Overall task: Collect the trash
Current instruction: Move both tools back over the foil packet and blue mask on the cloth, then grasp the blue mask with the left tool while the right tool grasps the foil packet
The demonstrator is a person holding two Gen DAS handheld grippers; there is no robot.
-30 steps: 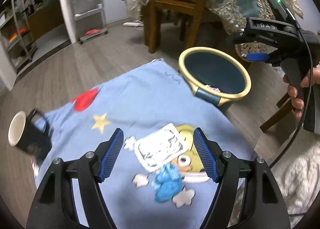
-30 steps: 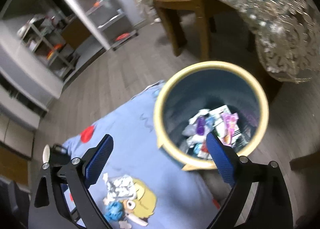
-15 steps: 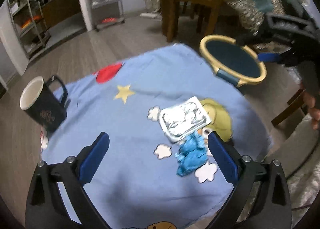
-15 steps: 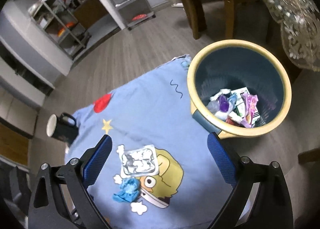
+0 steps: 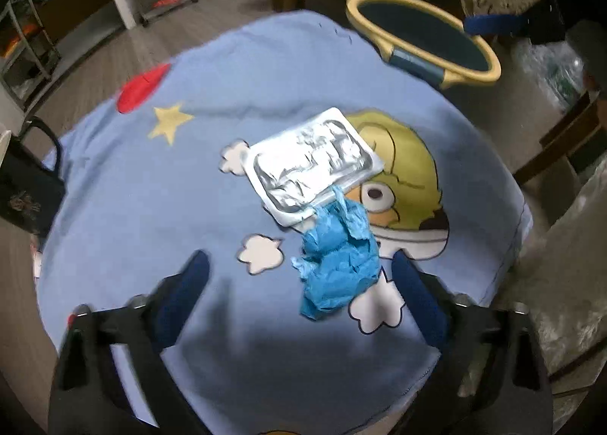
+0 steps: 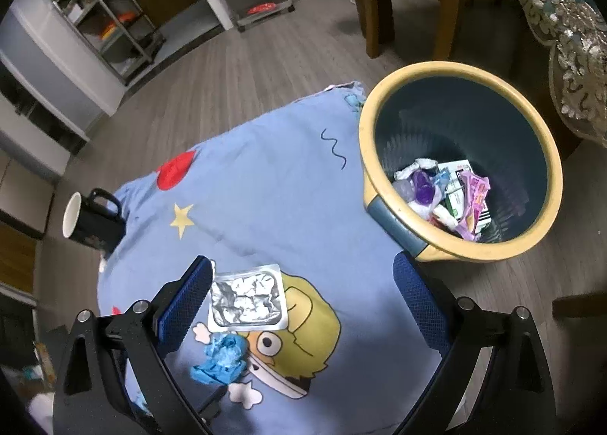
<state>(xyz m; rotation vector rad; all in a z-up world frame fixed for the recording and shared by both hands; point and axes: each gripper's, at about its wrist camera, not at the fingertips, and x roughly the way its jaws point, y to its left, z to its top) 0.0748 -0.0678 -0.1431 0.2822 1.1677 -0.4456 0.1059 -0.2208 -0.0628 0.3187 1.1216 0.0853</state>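
1. Hovering low over the light-blue cartoon-print cloth, the left gripper has its blue-padded jaws apart and closing, with nothing pressed between the pads.
2. Just ahead of it, toward its right finger, lies the crumpled blue paper wad; the wad's long axis runs roughly away from the gripper, along its pointing line, so the jaws would close across its narrow side.
3. Touching the wad's far end is the flat silver foil blister tray, lying diagonally on the cloth.
4. The right gripper hangs higher, jaws wide and empty; in its view the tray sits by its left finger and the wad lower still. Judging from both views, the left gripper is the nearer one to the wad.
5. Beyond the cloth's far right edge stands the round yellow-rimmed dark-blue plastic bin, already holding wrappers.
6. At the cloth's left edge sits a black mug with a white interior.
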